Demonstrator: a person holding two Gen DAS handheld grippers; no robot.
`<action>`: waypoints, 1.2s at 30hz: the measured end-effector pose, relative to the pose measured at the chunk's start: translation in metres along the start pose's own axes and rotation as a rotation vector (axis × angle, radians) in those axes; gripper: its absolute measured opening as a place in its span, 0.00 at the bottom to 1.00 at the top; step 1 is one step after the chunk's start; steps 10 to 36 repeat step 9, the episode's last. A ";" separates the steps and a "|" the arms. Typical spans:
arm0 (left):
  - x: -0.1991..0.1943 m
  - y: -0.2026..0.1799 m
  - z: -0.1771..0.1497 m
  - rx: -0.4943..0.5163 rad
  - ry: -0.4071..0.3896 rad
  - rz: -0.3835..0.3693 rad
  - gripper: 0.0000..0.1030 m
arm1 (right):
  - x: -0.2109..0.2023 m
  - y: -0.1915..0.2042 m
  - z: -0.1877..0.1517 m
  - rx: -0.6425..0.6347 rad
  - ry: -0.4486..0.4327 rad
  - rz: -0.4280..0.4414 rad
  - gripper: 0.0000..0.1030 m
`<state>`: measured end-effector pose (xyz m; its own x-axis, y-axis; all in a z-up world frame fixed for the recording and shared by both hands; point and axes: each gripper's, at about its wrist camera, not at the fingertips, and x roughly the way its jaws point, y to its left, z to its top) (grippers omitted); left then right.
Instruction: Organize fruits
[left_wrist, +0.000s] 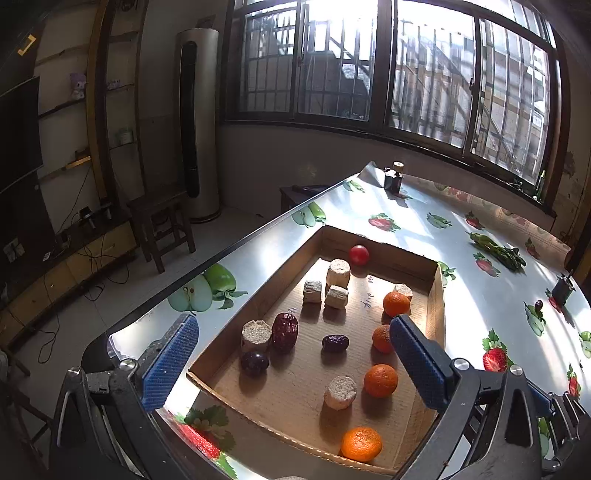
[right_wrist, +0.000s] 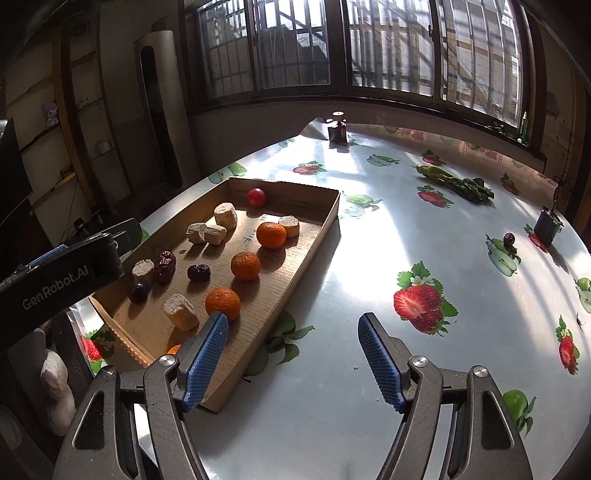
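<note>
A shallow cardboard tray (left_wrist: 436, 306) (right_wrist: 325, 221) lies on the fruit-print table. It holds several oranges (left_wrist: 380, 380) (right_wrist: 222, 302), a small red fruit (left_wrist: 359, 254) (right_wrist: 256, 196), two red dates (left_wrist: 284, 331) (right_wrist: 165, 262), a dark plum (left_wrist: 254, 363) (right_wrist: 139, 291) and several beige chunks (left_wrist: 340, 392) (right_wrist: 181, 312). My left gripper (left_wrist: 293, 354) hovers open above the tray's near half, nothing between its blue pads. My right gripper (right_wrist: 293, 356) is open too, its left finger (right_wrist: 207, 358) over the tray's near right corner beside an orange. A small dark fruit (left_wrist: 539, 304) (right_wrist: 509, 239) lies loose at the right.
A green vegetable bundle (left_wrist: 498, 251) (right_wrist: 458, 182) lies at the far right. A dark jar (left_wrist: 393, 179) (right_wrist: 337, 129) stands at the table's far corner. A small black object (left_wrist: 563, 290) (right_wrist: 549, 225) sits by the right edge. The table's left edge drops to the floor.
</note>
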<state>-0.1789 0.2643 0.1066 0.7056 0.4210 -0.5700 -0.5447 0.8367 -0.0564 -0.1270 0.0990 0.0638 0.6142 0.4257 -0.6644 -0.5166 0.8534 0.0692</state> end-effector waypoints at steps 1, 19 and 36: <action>-0.003 -0.003 0.001 0.008 -0.007 -0.004 1.00 | -0.001 0.000 0.001 -0.002 -0.004 0.002 0.75; -0.026 -0.048 -0.002 0.131 -0.042 -0.095 1.00 | -0.015 -0.030 0.003 0.074 -0.025 0.009 0.78; -0.026 -0.048 -0.002 0.131 -0.042 -0.095 1.00 | -0.015 -0.030 0.003 0.074 -0.025 0.009 0.78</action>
